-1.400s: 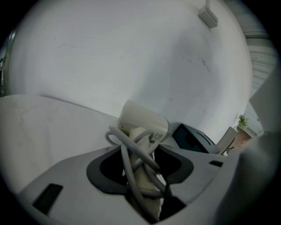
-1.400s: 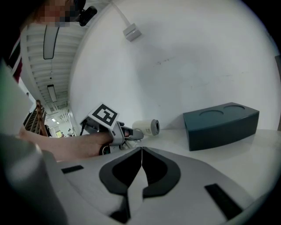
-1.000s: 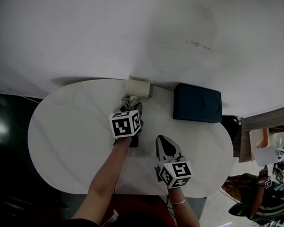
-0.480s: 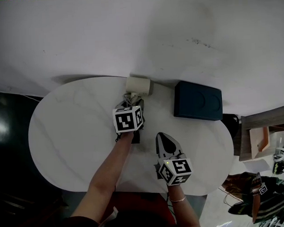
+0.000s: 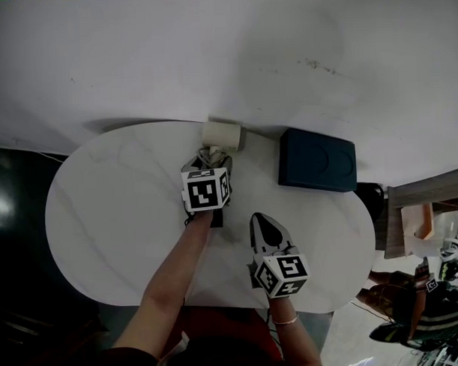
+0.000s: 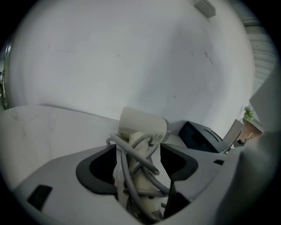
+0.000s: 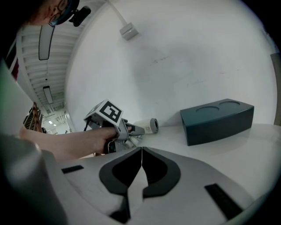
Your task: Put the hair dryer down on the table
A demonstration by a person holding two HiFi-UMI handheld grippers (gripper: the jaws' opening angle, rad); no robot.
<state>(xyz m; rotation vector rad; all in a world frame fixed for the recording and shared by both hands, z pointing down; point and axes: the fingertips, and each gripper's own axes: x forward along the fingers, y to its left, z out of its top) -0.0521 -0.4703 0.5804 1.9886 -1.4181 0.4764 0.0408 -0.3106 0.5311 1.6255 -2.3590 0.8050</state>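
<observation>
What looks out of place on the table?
Nothing spilled or broken. Only the cord of the hair dryer looks untidy, wound in loose loops round its handle. It lies near the far edge of the table, between the opening jaws of the left gripper.

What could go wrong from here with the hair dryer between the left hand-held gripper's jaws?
The left hand-held gripper is opening its jaws around the hair dryer, whose cord is wound in loose loops over the handle. A loop could snag a jaw on withdrawal and drag the dryer across the table. Its barrel is rounded, so it might roll once free.
</observation>
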